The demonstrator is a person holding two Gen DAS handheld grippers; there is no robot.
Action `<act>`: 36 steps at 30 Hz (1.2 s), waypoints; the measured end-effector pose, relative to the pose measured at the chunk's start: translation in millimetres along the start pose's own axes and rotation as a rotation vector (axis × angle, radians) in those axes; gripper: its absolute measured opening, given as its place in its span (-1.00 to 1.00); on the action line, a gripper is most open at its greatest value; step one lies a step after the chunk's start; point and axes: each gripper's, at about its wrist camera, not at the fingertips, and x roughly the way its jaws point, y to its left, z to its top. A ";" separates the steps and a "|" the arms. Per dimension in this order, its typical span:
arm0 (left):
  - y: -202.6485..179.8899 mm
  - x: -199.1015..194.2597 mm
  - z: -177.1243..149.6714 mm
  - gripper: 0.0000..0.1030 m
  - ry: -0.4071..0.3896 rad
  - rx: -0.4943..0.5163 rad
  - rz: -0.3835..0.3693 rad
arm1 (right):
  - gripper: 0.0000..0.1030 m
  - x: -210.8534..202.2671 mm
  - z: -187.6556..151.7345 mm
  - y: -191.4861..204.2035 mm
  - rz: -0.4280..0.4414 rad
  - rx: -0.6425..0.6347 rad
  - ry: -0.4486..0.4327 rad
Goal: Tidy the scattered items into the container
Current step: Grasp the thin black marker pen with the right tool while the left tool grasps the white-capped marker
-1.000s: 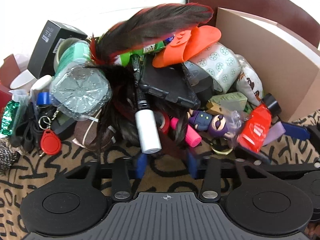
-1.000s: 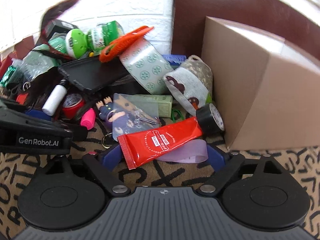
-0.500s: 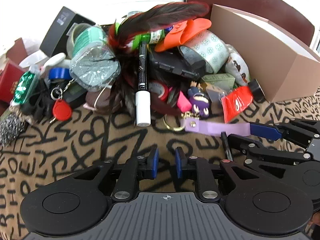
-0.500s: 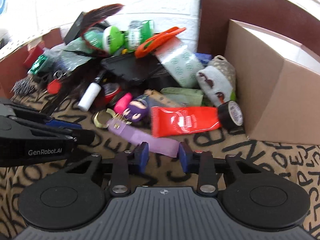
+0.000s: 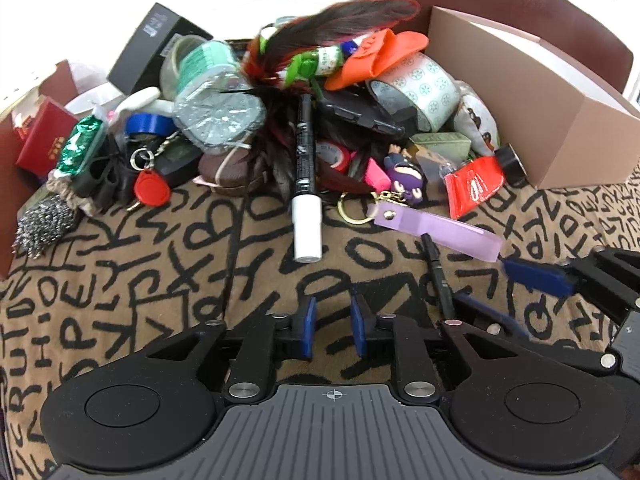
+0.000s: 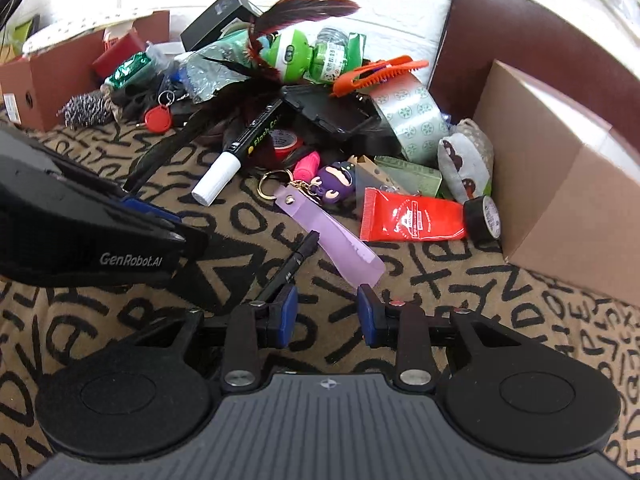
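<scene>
left wrist view: left gripper [image 5: 331,326] hangs over bare patterned cloth [image 5: 120,280], jaws opening, nothing between the blue pads
right wrist view: right gripper [image 6: 326,314] jaws opening, nothing clamped; the tip of the purple strap [image 6: 336,236] lies just in front of the gap, free of the pads
strap: flat on the cloth, its snap end joined to a gold ring [image 6: 270,184] and a purple figure charm [image 6: 334,182]
small black pen [image 6: 290,266]: on the cloth beside the strap, its near end by the right gripper's left finger; whether it touches, i cannot tell
marker [image 5: 306,176]: black body, white cap toward the camera, sticking out of the pile onto the cloth
red tube [image 6: 414,220]: lying flat, black cap close to the box
cardboard box [image 6: 560,184]: stands at the right, side wall facing the pile; inside not visible
pile: feather [image 5: 340,24], patterned tape roll [image 5: 420,88], orange brush [image 6: 376,74], crushed bottle [image 5: 216,108], red key tag [image 5: 151,190], heaped against the wall, outside the box
</scene>
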 end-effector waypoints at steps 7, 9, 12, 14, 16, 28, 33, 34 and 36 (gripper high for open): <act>24.4 -22.7 -5.1 0.45 -0.059 -0.048 0.048 | 0.25 -18.2 -5.7 -5.1 0.026 0.081 -0.030; 33.8 -25.4 -9.5 0.53 -0.058 -0.062 0.049 | 0.37 -22.6 -10.6 -9.0 0.037 0.115 -0.031; 41.7 -22.6 -13.8 0.53 -0.043 -0.063 0.034 | 0.37 -23.8 -17.6 -10.7 0.072 0.142 -0.010; 44.0 -18.1 -14.3 0.50 -0.023 -0.064 0.026 | 0.33 -22.9 -20.8 -7.8 0.087 0.135 -0.006; 44.3 -17.5 -14.6 0.48 -0.020 -0.055 0.010 | 0.31 -23.2 -20.6 -4.9 0.089 0.136 -0.012; 57.2 -3.9 2.2 0.18 -0.007 -0.094 -0.003 | 0.26 -22.0 -6.8 3.9 0.122 0.112 -0.039; 48.2 -6.4 9.7 0.04 -0.019 -0.083 -0.052 | -0.11 -11.0 -10.0 4.1 0.153 0.118 -0.003; 46.5 -7.5 11.7 0.04 -0.024 -0.083 -0.063 | -0.16 -9.9 -8.8 4.0 0.143 0.114 -0.003; 42.6 -7.6 15.9 0.05 -0.034 -0.080 -0.091 | -0.23 -8.0 -6.7 1.7 0.134 0.116 -0.001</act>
